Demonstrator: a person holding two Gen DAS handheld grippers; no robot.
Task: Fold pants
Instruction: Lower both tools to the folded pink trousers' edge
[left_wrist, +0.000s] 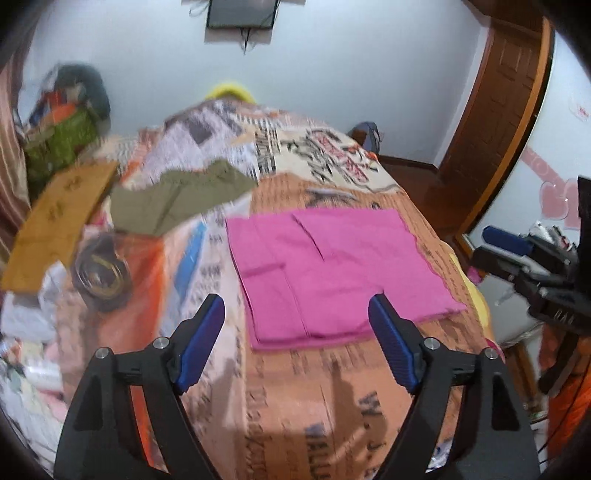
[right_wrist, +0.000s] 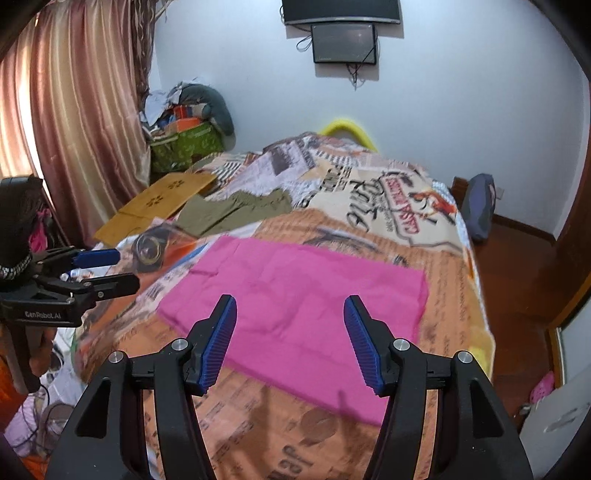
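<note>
A bed covered by a printed spread is seen, on whose near half the folded pink pants are laid flat, above which the left gripper and right gripper are held wide open and empty.

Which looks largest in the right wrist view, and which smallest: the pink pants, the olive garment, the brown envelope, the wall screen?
1. Pink pants, clearly largest, but also nearest the camera.
2. Brown envelope and olive garment: these look alike in size, so I do not rank them.
3. Wall screen, smallest, though farthest away.
</note>
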